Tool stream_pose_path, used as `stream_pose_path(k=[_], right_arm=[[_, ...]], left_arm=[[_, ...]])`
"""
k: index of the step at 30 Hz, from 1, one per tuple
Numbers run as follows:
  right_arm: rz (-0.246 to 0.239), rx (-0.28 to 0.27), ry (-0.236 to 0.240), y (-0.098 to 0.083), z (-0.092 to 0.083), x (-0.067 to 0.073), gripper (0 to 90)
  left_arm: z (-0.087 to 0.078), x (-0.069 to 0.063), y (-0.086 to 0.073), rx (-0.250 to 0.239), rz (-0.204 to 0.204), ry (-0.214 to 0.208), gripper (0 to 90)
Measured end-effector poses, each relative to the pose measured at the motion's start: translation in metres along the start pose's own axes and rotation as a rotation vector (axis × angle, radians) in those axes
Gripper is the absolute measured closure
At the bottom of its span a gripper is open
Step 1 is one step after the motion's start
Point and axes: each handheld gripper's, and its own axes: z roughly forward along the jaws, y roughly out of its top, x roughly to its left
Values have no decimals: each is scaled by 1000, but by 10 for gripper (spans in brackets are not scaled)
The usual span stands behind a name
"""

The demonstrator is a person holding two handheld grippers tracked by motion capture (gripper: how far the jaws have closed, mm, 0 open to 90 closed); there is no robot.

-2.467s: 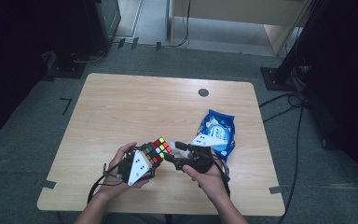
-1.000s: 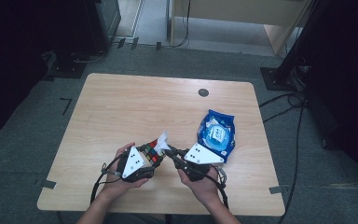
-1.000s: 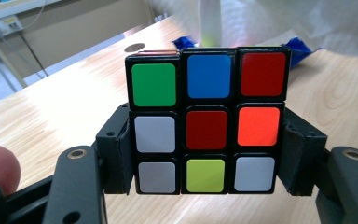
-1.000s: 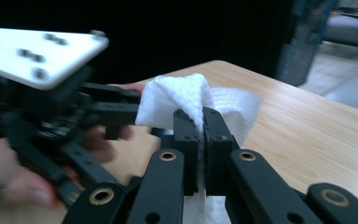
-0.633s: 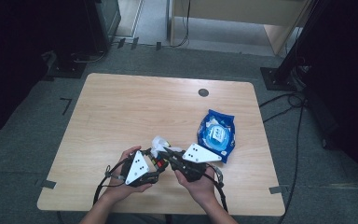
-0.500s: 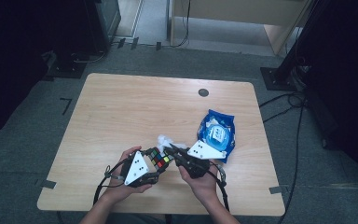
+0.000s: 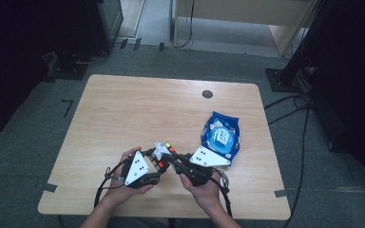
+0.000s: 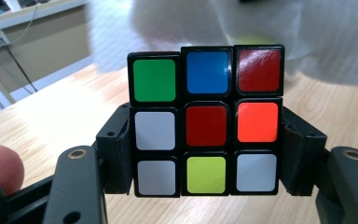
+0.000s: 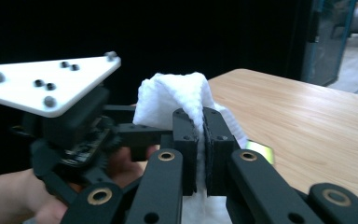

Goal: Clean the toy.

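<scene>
Compared with the earliest high view, where the two grippers sit apart with the cube's top uncovered, the right gripper (image 7: 170, 157) now reaches in against the puzzle cube (image 8: 206, 122), and a white wipe (image 9: 175, 100) lies bunched over the cube's upper edge; over the last second both hands sit in nearly the same spot near the table's (image 7: 138, 109) front edge; the blue wipes packet (image 7: 221, 137) lies where it lay before, to the right of the hands, and whether it is open or what remains inside cannot be told. The left gripper (image 8: 206, 163) grasps the cube, its pads pressed on the two side faces of the lower two rows; the cube is held just above the tabletop. The right gripper's jaws are clenched on the wipe, a fold pinched between the pads.
</scene>
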Motion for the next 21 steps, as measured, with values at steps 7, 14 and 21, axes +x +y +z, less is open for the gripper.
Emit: stream_pose_path(k=[7, 14, 21], right_arm=[[60, -17, -24, -8, 0, -8, 866], [123, 56, -155, -24, -1, -45, 863], [166, 104, -301, -33, -8, -74, 838]], left_arm=[[-6, 6, 2, -30, -30, -16, 342], [-7, 9, 1, -26, -30, -7, 343], [-9, 17, -2, -15, -51, 23, 343]])
